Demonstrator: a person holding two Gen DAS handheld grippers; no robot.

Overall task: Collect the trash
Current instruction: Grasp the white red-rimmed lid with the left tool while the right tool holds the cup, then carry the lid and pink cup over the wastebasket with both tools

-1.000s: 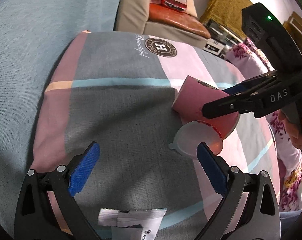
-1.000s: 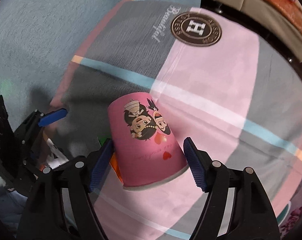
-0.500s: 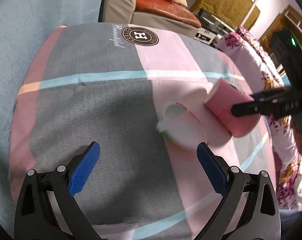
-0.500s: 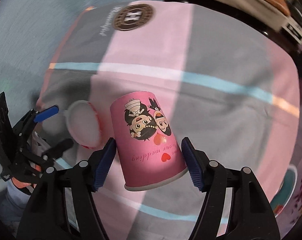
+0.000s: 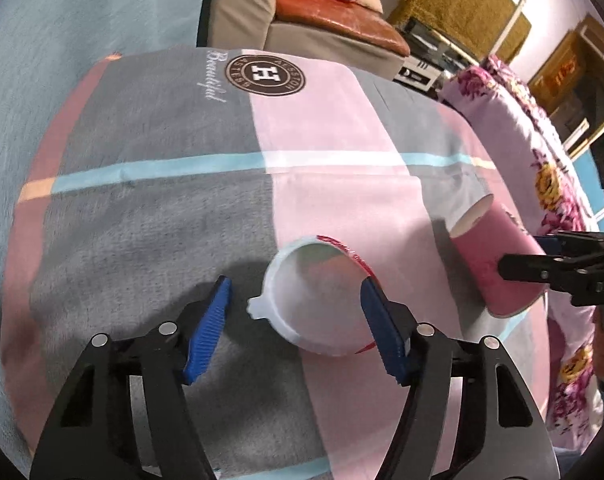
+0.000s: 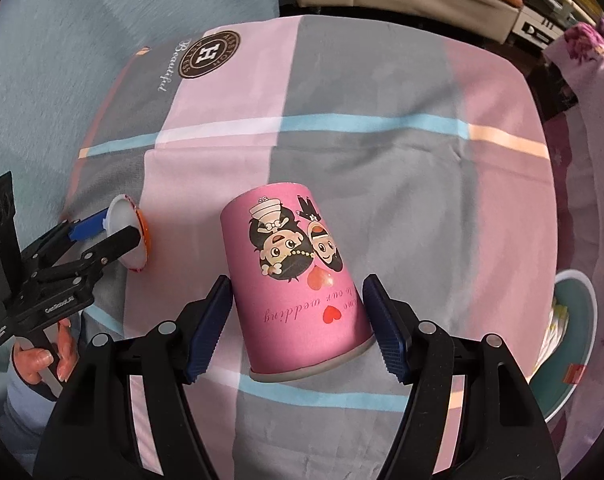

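Left wrist view: my left gripper (image 5: 294, 312) is closing around a small white plastic cup (image 5: 318, 300) on the plaid blanket (image 5: 162, 208); my right gripper (image 6: 298, 312) clamps the pink paper cup (image 6: 294, 280).

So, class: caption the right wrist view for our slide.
Right gripper clasps a pink paper cup above a patchwork blanket.

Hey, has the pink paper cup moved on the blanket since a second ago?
Yes. The pink paper cup, clamped in the right gripper, has travelled away from the round H logo, across the pale blue stripe toward the blanket's near edge.
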